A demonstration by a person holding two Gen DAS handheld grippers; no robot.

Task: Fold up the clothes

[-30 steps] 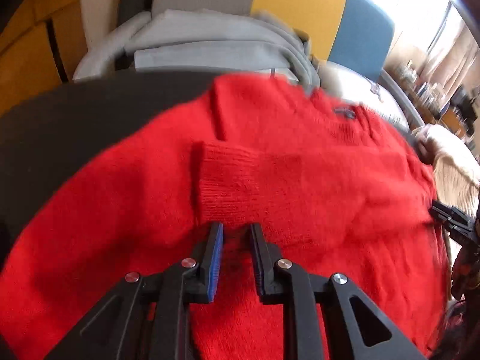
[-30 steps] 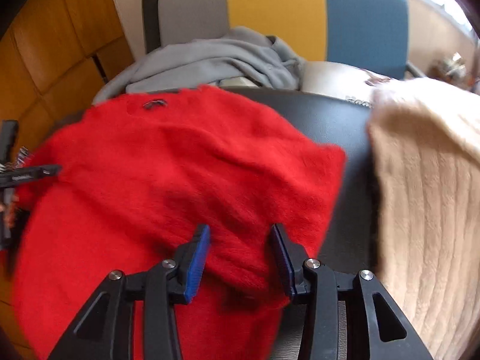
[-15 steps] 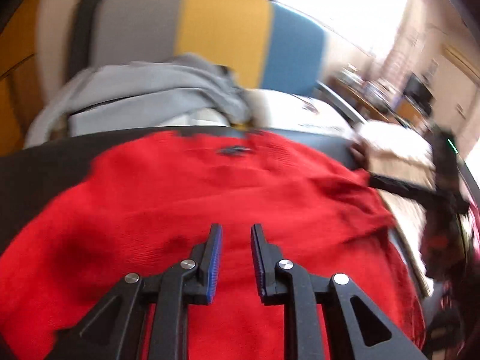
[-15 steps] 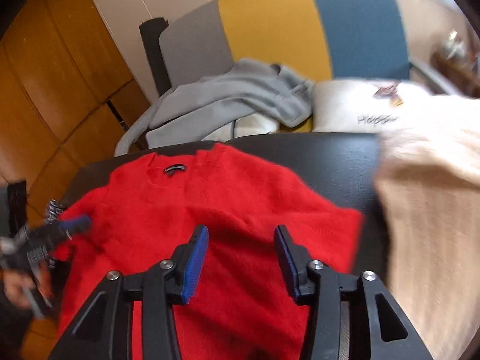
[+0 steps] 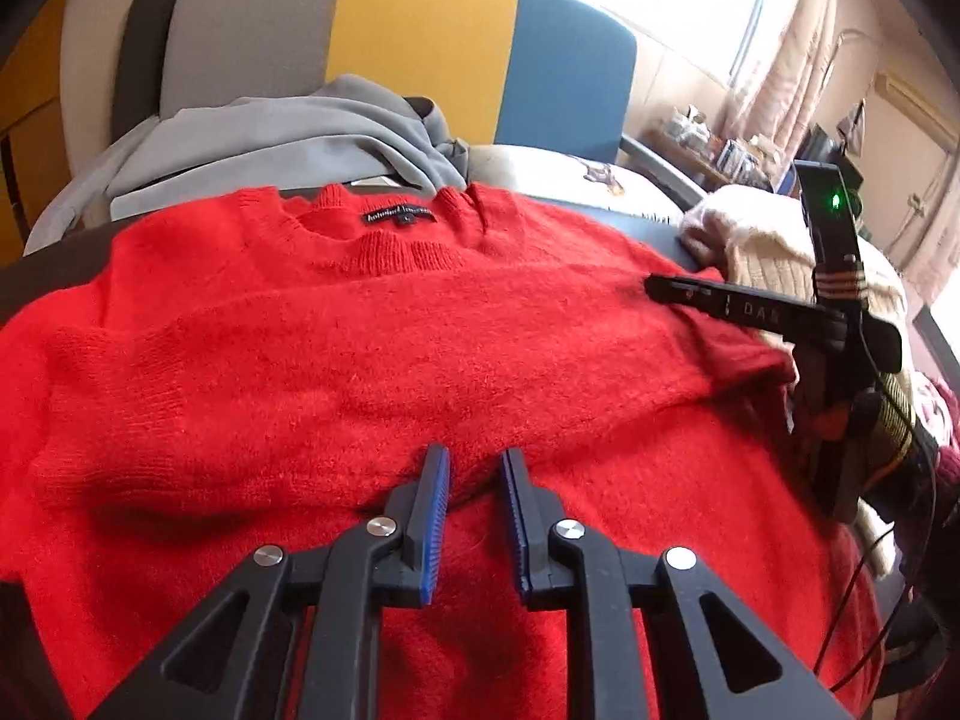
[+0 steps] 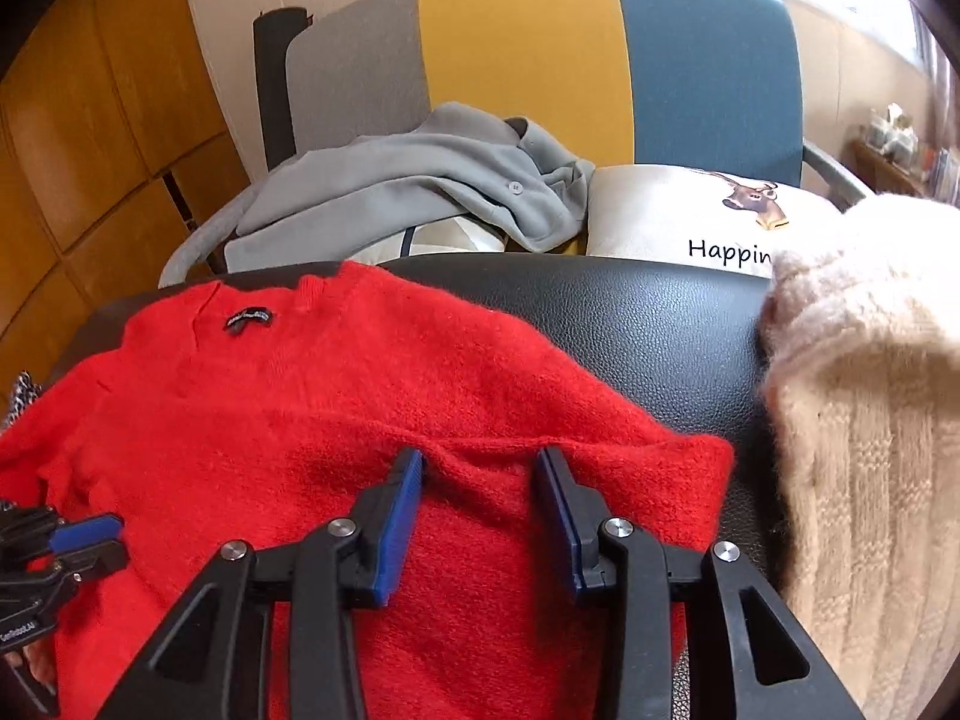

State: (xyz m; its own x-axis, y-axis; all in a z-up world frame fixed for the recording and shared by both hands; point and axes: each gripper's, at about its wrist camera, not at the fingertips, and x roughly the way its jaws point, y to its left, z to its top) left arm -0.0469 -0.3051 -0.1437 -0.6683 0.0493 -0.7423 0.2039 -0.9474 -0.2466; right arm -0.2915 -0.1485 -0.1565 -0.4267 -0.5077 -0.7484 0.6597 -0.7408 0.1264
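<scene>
Red sweater [image 5: 372,360] runs past frame, hem hidden under both gripper bodies.

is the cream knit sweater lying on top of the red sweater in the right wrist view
No, the cream knit sweater lies to the right of the red sweater, with a strip of the black table showing between them.

The red sweater [image 5: 372,360] is fuzzy knit wool with ribbed trim at the neck and a small woven black label [image 5: 399,216]. It lies on a worktop [image 6: 648,324] of black grained leatherette with a dull sheen. At three o'clock, the cream sweater [image 6: 864,420] is a thick, hairy cable knit. At twelve o'clock, the grey garment [image 6: 420,192] is smooth, matt cloth. Both grippers' fingers [image 6: 396,516] are matt black plastic with ribbed blue pads and shiny metal bolts.
</scene>
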